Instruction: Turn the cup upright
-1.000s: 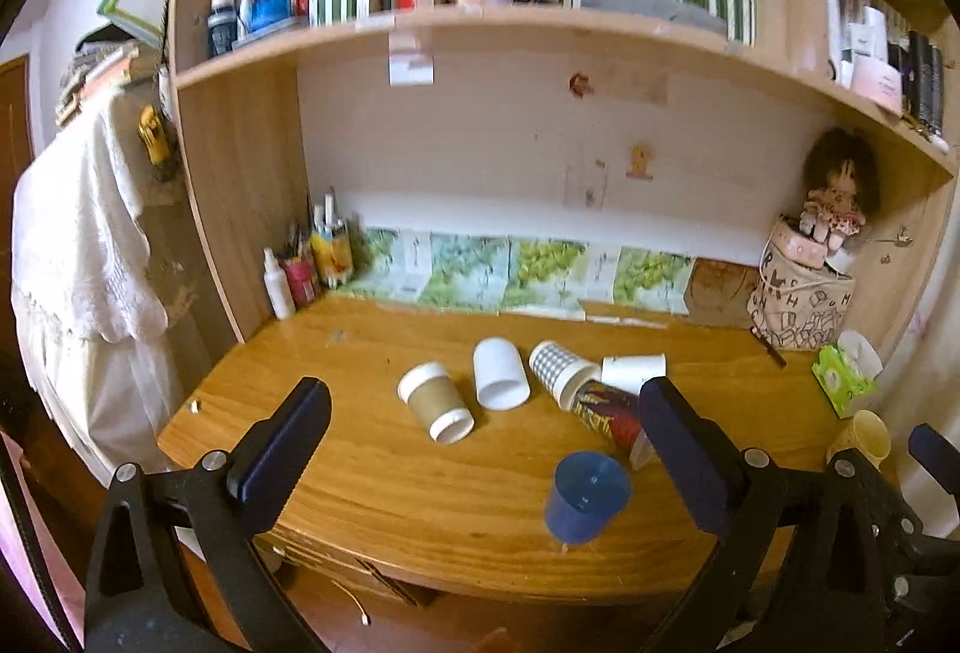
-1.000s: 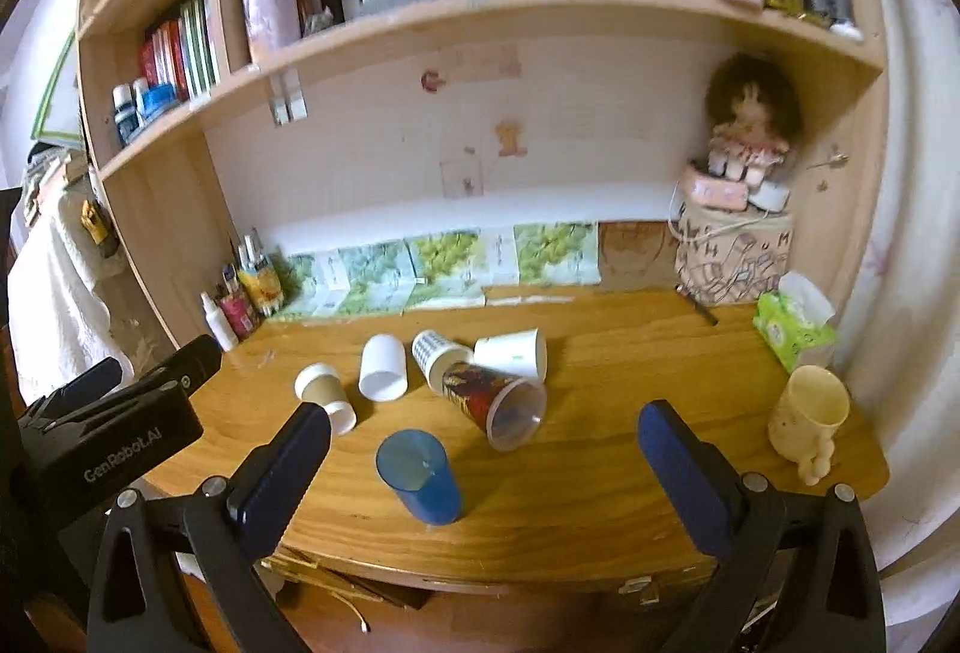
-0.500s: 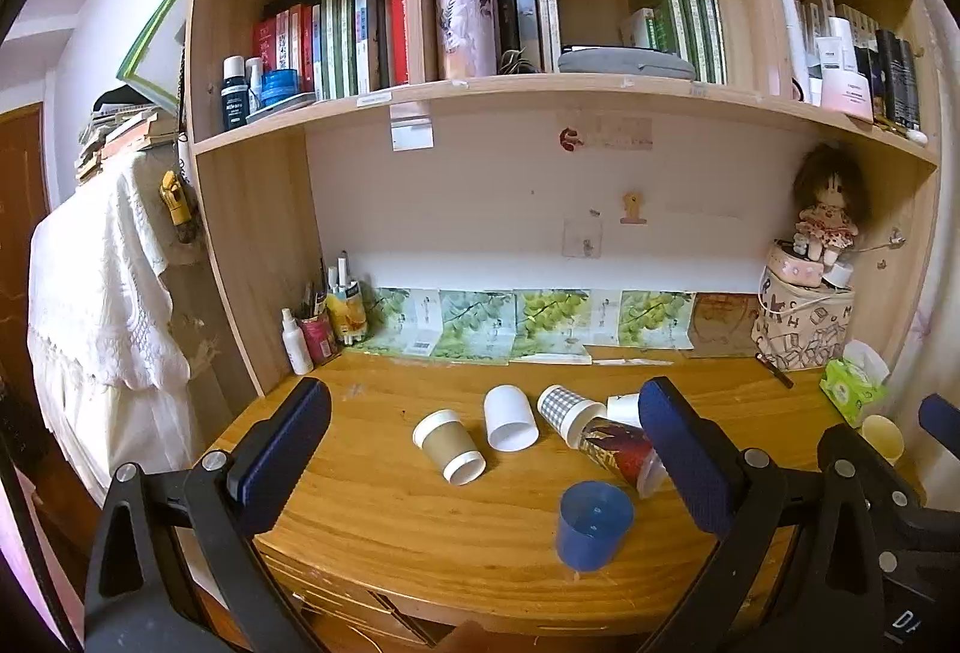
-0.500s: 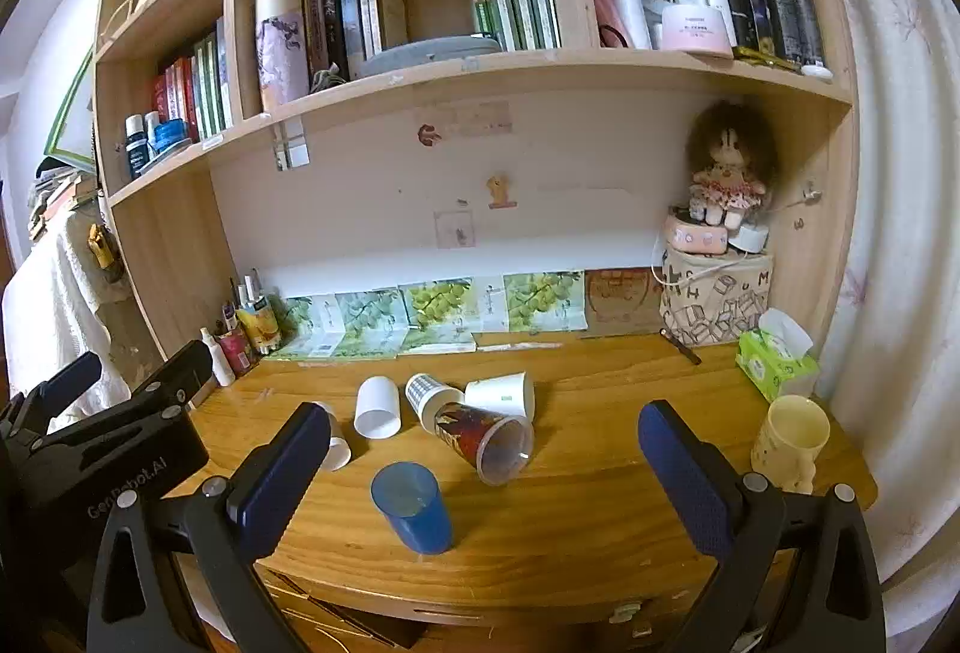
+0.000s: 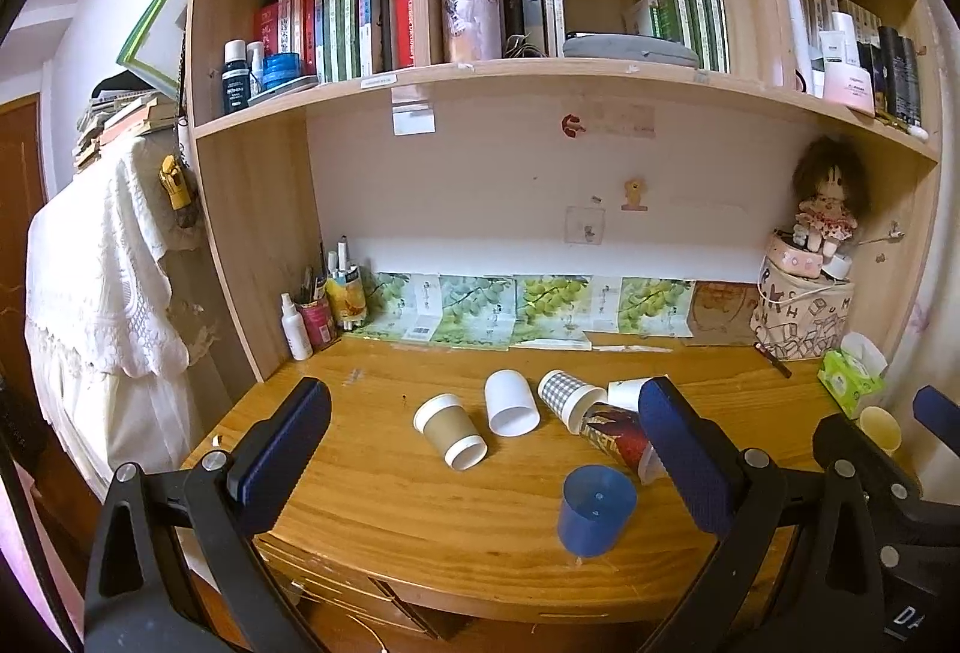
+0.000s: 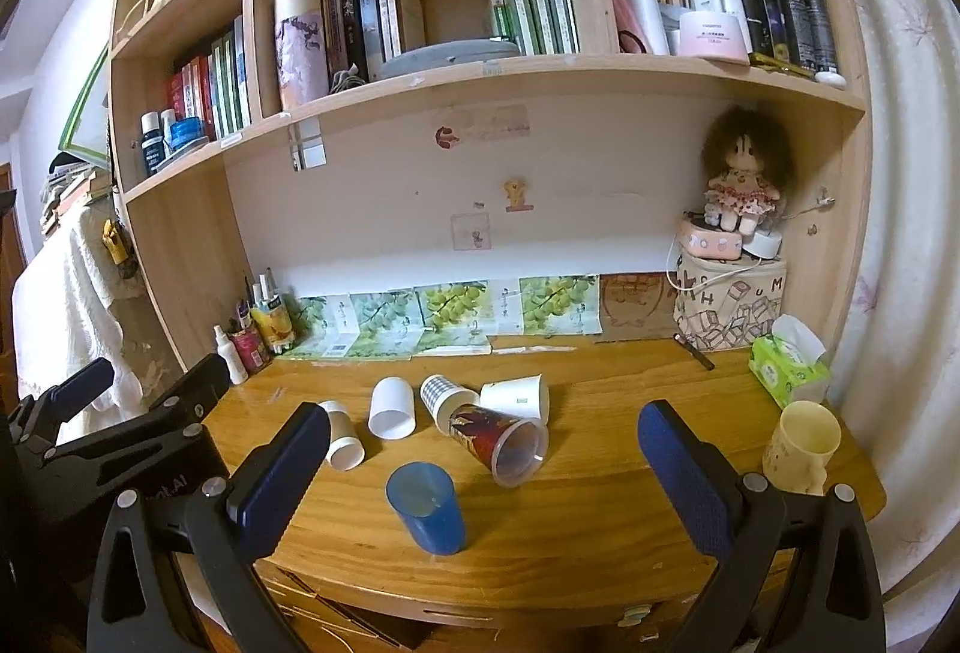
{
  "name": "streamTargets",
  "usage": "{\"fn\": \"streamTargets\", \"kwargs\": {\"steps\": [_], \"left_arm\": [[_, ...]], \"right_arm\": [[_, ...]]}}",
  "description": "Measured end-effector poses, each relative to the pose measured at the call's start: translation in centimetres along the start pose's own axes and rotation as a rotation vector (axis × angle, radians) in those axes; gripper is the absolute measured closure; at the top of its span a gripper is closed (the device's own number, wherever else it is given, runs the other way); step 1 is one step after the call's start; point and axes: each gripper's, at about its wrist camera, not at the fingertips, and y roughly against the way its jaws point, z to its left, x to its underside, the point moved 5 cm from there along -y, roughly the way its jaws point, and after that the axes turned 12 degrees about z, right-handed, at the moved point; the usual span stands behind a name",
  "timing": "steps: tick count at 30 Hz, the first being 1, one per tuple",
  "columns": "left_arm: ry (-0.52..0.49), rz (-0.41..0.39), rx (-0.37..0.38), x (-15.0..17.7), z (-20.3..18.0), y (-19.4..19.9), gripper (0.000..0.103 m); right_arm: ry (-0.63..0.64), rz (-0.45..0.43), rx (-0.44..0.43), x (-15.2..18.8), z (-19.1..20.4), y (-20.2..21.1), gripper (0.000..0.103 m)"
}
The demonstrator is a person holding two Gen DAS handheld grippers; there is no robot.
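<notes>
Both claws hang spread wide and empty over the near edge of the wooden surface [image 6: 600,509]: the left claw [image 5: 483,464] and the right claw [image 6: 483,464]. The translucent blue plastic cup [image 6: 427,508] stands mouth-down at 6 o'clock of the toppled cluster, just beside the red patterned clear cup [image 6: 501,440] lying on its side. A cream mug [image 6: 801,446] stands upright at 3 o'clock.
</notes>
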Motion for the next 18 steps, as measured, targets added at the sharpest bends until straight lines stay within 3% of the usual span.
{"fn": "streamTargets", "kwargs": {"steps": [18], "left_arm": [[0.001, 0.028, 0.035, 0.52, 0.78, -0.3, 0.0]], "right_arm": [[-0.01, 0.049, 0.022, 0.64, 0.69, -0.59, 0.0]]}}
